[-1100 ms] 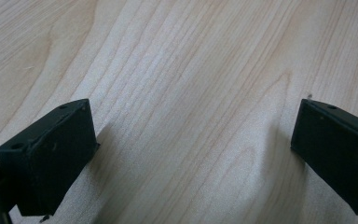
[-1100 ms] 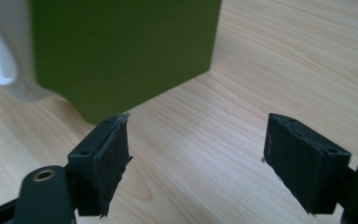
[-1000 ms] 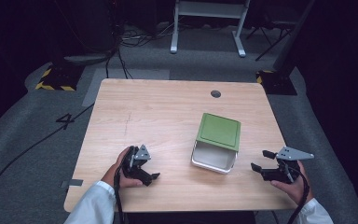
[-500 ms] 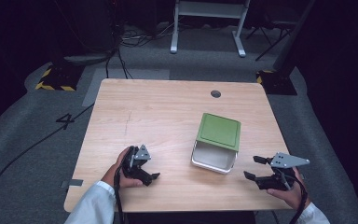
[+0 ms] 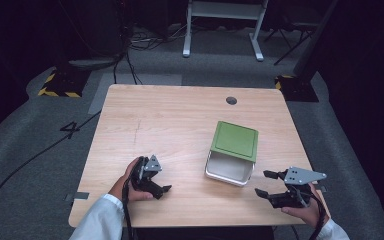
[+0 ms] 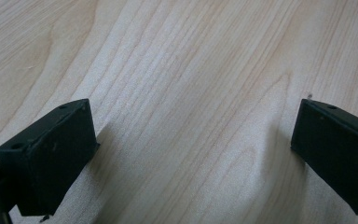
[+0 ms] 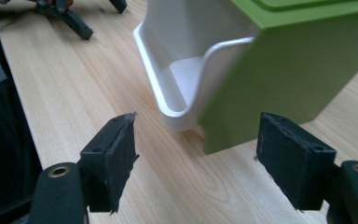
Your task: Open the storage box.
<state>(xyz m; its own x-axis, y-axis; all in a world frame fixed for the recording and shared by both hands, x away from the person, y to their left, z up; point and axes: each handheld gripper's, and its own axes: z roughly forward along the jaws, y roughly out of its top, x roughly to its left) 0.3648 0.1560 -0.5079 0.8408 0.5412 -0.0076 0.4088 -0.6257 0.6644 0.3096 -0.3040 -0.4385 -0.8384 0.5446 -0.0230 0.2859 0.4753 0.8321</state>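
Observation:
A white box (image 5: 228, 169) sits right of the table's middle. Its green lid (image 5: 235, 141) lies on top, slid toward the far side, so the near part of the box is uncovered. My right gripper (image 5: 264, 183) rests near the front right corner, open, jaws pointing left at the box. In the right gripper view the box (image 7: 182, 70) and lid (image 7: 298, 60) stand just beyond the open gripper (image 7: 205, 158), with nothing between its jaws. My left gripper (image 5: 161, 180) lies near the front left, open over bare wood (image 6: 191, 70).
The wooden table (image 5: 170, 120) has a round cable hole (image 5: 231, 100) at its far right. Its front edge runs close under both hands. Cables, a white stand (image 5: 223, 25) and striped floor blocks (image 5: 57, 85) lie beyond the table.
My right gripper has moved left and nearer the front edge, closer to the white box. The left gripper and the box have stayed put.

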